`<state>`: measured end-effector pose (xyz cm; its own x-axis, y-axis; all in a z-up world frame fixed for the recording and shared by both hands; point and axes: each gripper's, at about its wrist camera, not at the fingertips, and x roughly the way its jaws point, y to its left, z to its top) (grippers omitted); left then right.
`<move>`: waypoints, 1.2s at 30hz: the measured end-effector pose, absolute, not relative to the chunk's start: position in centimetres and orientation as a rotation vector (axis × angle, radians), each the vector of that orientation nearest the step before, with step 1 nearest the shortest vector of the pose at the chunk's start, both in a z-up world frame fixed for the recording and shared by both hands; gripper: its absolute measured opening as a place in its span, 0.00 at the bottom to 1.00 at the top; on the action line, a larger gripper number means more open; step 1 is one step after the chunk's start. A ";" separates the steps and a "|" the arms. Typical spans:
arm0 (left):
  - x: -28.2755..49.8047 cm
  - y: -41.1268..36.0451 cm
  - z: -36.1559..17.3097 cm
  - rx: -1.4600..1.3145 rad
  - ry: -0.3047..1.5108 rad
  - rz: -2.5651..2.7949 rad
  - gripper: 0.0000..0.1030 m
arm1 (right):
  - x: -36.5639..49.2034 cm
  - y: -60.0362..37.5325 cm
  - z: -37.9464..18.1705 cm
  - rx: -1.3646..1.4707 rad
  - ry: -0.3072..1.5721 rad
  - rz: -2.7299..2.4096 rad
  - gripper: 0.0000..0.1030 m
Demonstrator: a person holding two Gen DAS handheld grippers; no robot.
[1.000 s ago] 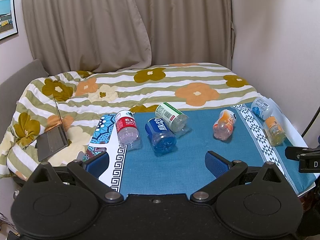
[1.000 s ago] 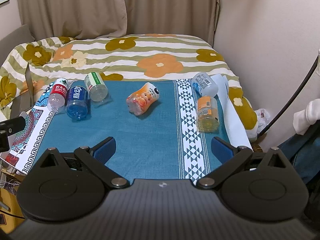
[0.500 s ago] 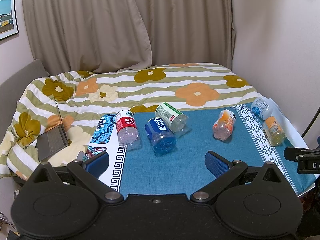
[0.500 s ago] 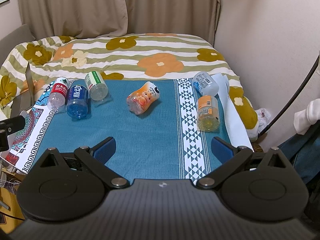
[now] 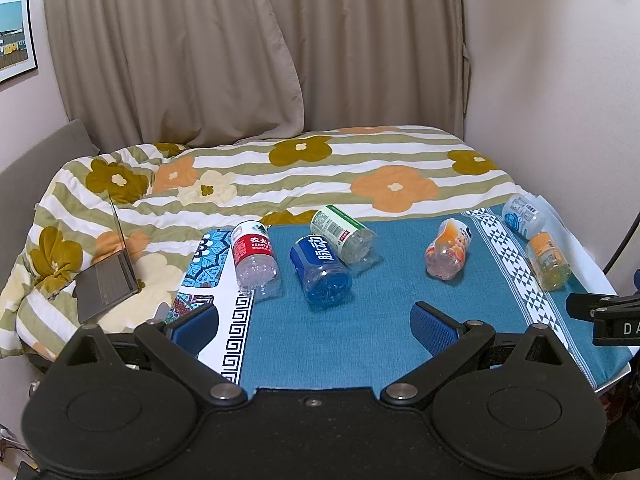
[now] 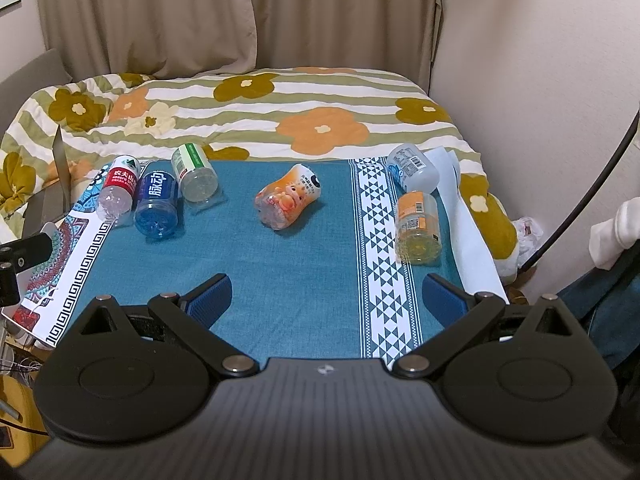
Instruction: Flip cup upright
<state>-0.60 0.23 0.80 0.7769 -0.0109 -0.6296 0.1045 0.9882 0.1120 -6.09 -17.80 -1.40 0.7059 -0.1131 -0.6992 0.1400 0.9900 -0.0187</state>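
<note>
Several plastic bottles lie on their sides on a blue cloth. At the left lie a red-label bottle, a blue one and a green-label one. An orange cartoon bottle rests mid-cloth. At the right lie an orange-label bottle and a pale blue-label one. My left gripper and right gripper hover open at the near edge, holding nothing.
The cloth covers a table pushed against a bed with a flowered striped quilt. An open laptop sits on the quilt at left. A patterned white cloth border lies left, curtains behind, a wall close at the right.
</note>
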 end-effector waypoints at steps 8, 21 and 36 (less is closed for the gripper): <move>-0.7 0.1 0.9 0.144 0.677 -0.063 1.00 | -6.2 -17.9 -1.3 0.036 0.774 -0.140 1.00; -1.2 -0.1 1.6 0.151 0.670 -0.059 1.00 | -6.3 -17.5 -0.9 0.033 0.777 -0.133 1.00; 0.5 -3.2 3.3 0.198 0.664 -0.058 1.00 | -4.8 -19.8 0.7 0.048 0.781 -0.054 1.00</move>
<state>0.46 -3.16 3.32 0.7865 0.0099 -0.6175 0.1164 0.9796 0.1640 -4.78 -19.81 0.66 0.7090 -0.0303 -0.7046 0.0661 0.9975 0.0236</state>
